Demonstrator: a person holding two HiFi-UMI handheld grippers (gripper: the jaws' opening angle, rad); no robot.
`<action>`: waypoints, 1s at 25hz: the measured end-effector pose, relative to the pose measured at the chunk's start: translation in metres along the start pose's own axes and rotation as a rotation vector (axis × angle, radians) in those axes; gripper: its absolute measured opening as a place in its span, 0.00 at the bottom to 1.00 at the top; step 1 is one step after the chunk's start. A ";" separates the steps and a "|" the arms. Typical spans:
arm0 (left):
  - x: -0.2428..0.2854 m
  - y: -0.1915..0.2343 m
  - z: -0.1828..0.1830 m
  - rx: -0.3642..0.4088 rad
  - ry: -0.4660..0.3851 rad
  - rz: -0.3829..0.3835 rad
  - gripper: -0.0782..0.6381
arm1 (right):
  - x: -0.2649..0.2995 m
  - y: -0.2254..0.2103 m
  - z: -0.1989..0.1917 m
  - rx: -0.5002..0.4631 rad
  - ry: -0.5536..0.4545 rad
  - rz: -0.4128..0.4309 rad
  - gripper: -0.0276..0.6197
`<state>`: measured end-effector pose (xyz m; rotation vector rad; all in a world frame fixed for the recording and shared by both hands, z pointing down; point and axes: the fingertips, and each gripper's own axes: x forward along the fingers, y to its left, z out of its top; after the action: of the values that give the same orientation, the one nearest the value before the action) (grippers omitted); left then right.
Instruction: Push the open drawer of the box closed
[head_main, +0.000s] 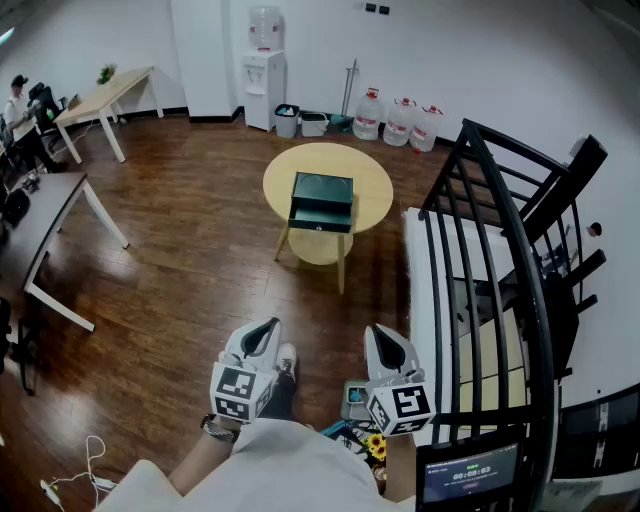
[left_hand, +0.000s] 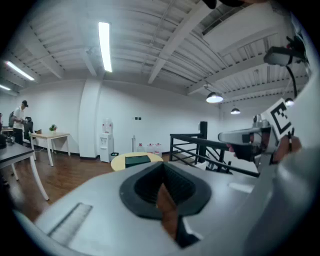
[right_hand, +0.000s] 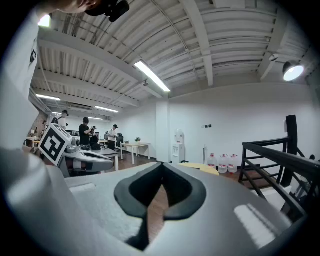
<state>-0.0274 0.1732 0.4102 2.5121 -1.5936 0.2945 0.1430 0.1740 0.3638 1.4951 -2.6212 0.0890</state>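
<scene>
A dark green box (head_main: 322, 201) stands on a round yellow table (head_main: 375, 190) across the room, its drawer (head_main: 320, 219) pulled out toward me. The same box (left_hand: 137, 160) shows small and far in the left gripper view. My left gripper (head_main: 263, 334) is held low near my body, far from the table, its jaws shut on nothing. My right gripper (head_main: 385, 343) is level with it on the right, also shut and empty. In the left gripper view my left gripper (left_hand: 161, 176) has its jaws meeting; in the right gripper view my right gripper (right_hand: 161, 176) does too.
A black stair railing (head_main: 500, 260) runs along my right. Grey desks (head_main: 45, 225) stand at the left, a wooden desk (head_main: 105, 95) behind them. A water dispenser (head_main: 264, 75) and water bottles (head_main: 400, 120) line the far wall. Brown wood floor (head_main: 190, 270) lies between me and the table.
</scene>
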 end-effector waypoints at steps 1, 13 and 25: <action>0.008 0.007 0.002 0.001 -0.005 0.002 0.12 | 0.010 -0.002 0.001 -0.005 -0.001 0.001 0.05; 0.132 0.104 0.040 0.006 -0.036 -0.002 0.12 | 0.154 -0.069 0.008 0.047 0.032 -0.042 0.05; 0.211 0.162 0.041 0.001 0.011 -0.055 0.12 | 0.238 -0.100 0.007 0.071 0.091 -0.090 0.05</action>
<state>-0.0829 -0.0896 0.4261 2.5457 -1.5186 0.3022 0.1088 -0.0807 0.3883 1.5899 -2.5001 0.2381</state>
